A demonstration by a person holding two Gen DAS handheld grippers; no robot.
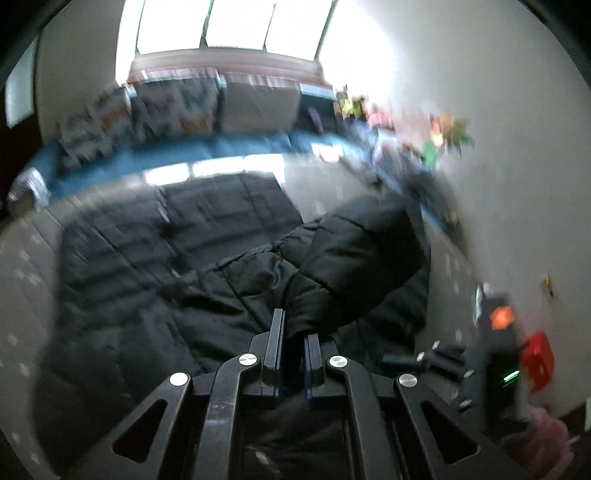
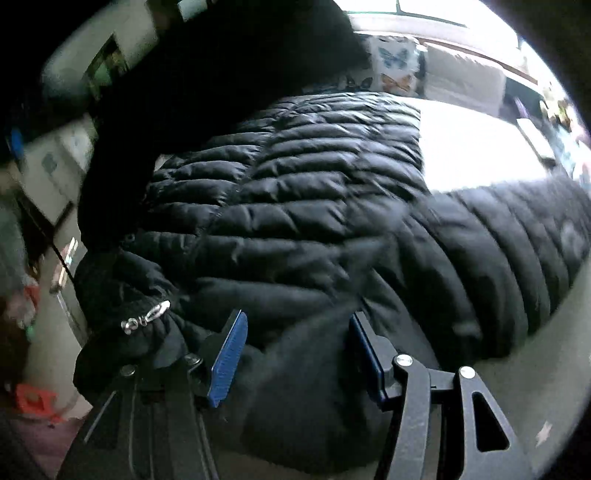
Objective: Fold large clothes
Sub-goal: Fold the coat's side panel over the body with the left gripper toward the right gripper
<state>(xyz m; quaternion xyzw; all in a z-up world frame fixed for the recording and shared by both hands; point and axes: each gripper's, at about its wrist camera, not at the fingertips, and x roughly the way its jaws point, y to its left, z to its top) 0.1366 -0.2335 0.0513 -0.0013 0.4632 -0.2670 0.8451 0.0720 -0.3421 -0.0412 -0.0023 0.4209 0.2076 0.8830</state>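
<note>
- The left claw (image 1: pixel 294 332) is nearly closed, its two fingers pinching a fold of the black puffer jacket (image 1: pixel 229 243); the pinched part, which looks like a sleeve (image 1: pixel 354 258), rises up from between the fingers and arcs away to the right.
- The right claw (image 2: pixel 295 339) stands wide apart, with blue pads (image 2: pixel 228 360) on the inner faces of its fingers; jacket fabric bulges into the gap, but the fingers are not clamped on it.
- Just left of the right claw, a silver zipper pull (image 2: pixel 146 316) lies on a bunched dark edge of the jacket.
- The jacket's quilted body lies spread over the pale desk (image 2: pixel 476 147), one part reaching off to the right.
- In the left wrist view the picture is smeared, so details beyond the jacket are rough: a blue bench seat (image 1: pixel 221 151) with patterned cushions (image 1: pixel 173 107) runs along the far side.
- Behind it is a bright window (image 1: pixel 236 26).
</note>
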